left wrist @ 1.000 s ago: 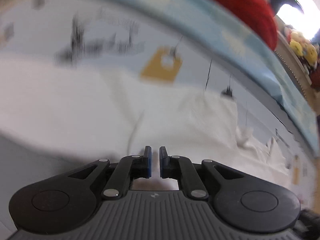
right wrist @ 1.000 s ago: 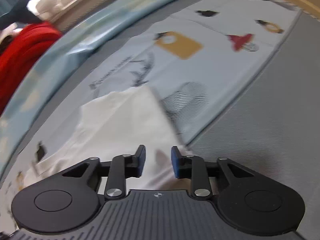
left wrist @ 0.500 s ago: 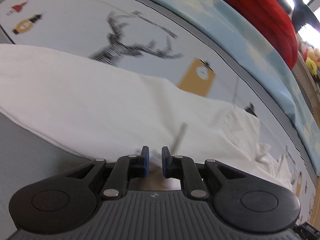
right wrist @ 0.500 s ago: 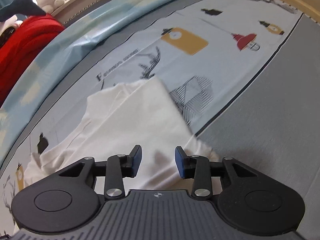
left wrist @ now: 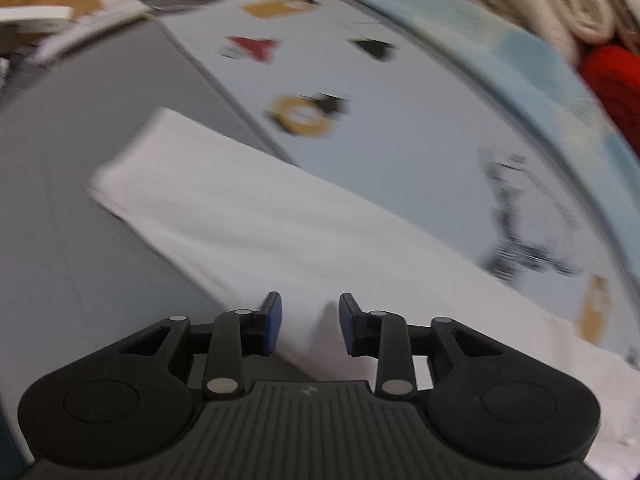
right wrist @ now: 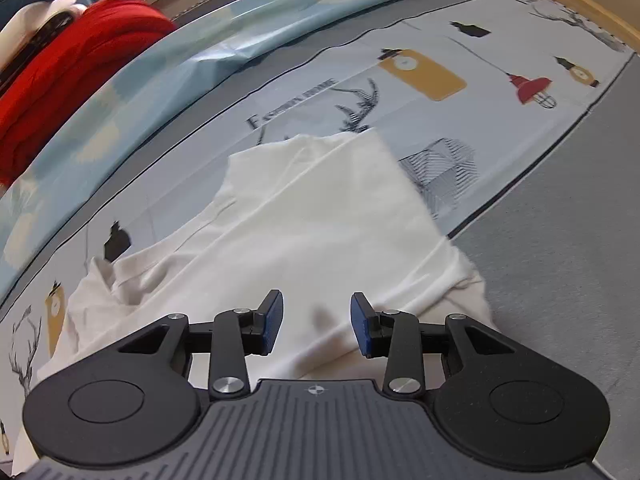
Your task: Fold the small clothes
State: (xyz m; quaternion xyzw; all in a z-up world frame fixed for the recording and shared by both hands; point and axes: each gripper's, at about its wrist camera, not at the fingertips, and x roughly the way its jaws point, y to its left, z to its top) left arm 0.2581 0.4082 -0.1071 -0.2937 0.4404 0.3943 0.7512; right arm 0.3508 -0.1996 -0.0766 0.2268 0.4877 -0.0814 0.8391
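A white garment (left wrist: 260, 220) lies flat across the grey sheet and the printed sheet, one long folded edge running toward its far-left corner. In the blurred left wrist view my left gripper (left wrist: 310, 309) hangs over the cloth's near edge. Its jaws are opening, and cloth shows in the gap with neither pad pressing on it. The right wrist view shows the same white garment (right wrist: 320, 220) with a folded panel on top and a rumpled sleeve at the left. My right gripper (right wrist: 316, 309) stands open just above the near hem, holding nothing.
The printed sheet (right wrist: 440, 120) carries lamps, antlers and lettering, with grey sheet (right wrist: 560, 240) to the right. Behind it run a light-blue cover (right wrist: 200, 52) and a red knitted bundle (right wrist: 60, 80). Cream folded blankets (left wrist: 520, 0) and a wooden edge (right wrist: 580, 4) border the bed.
The left gripper swept sideways along the garment to its other end and its jaws spread from nearly shut to clearly apart. The right gripper drew back slightly and opened a little wider.
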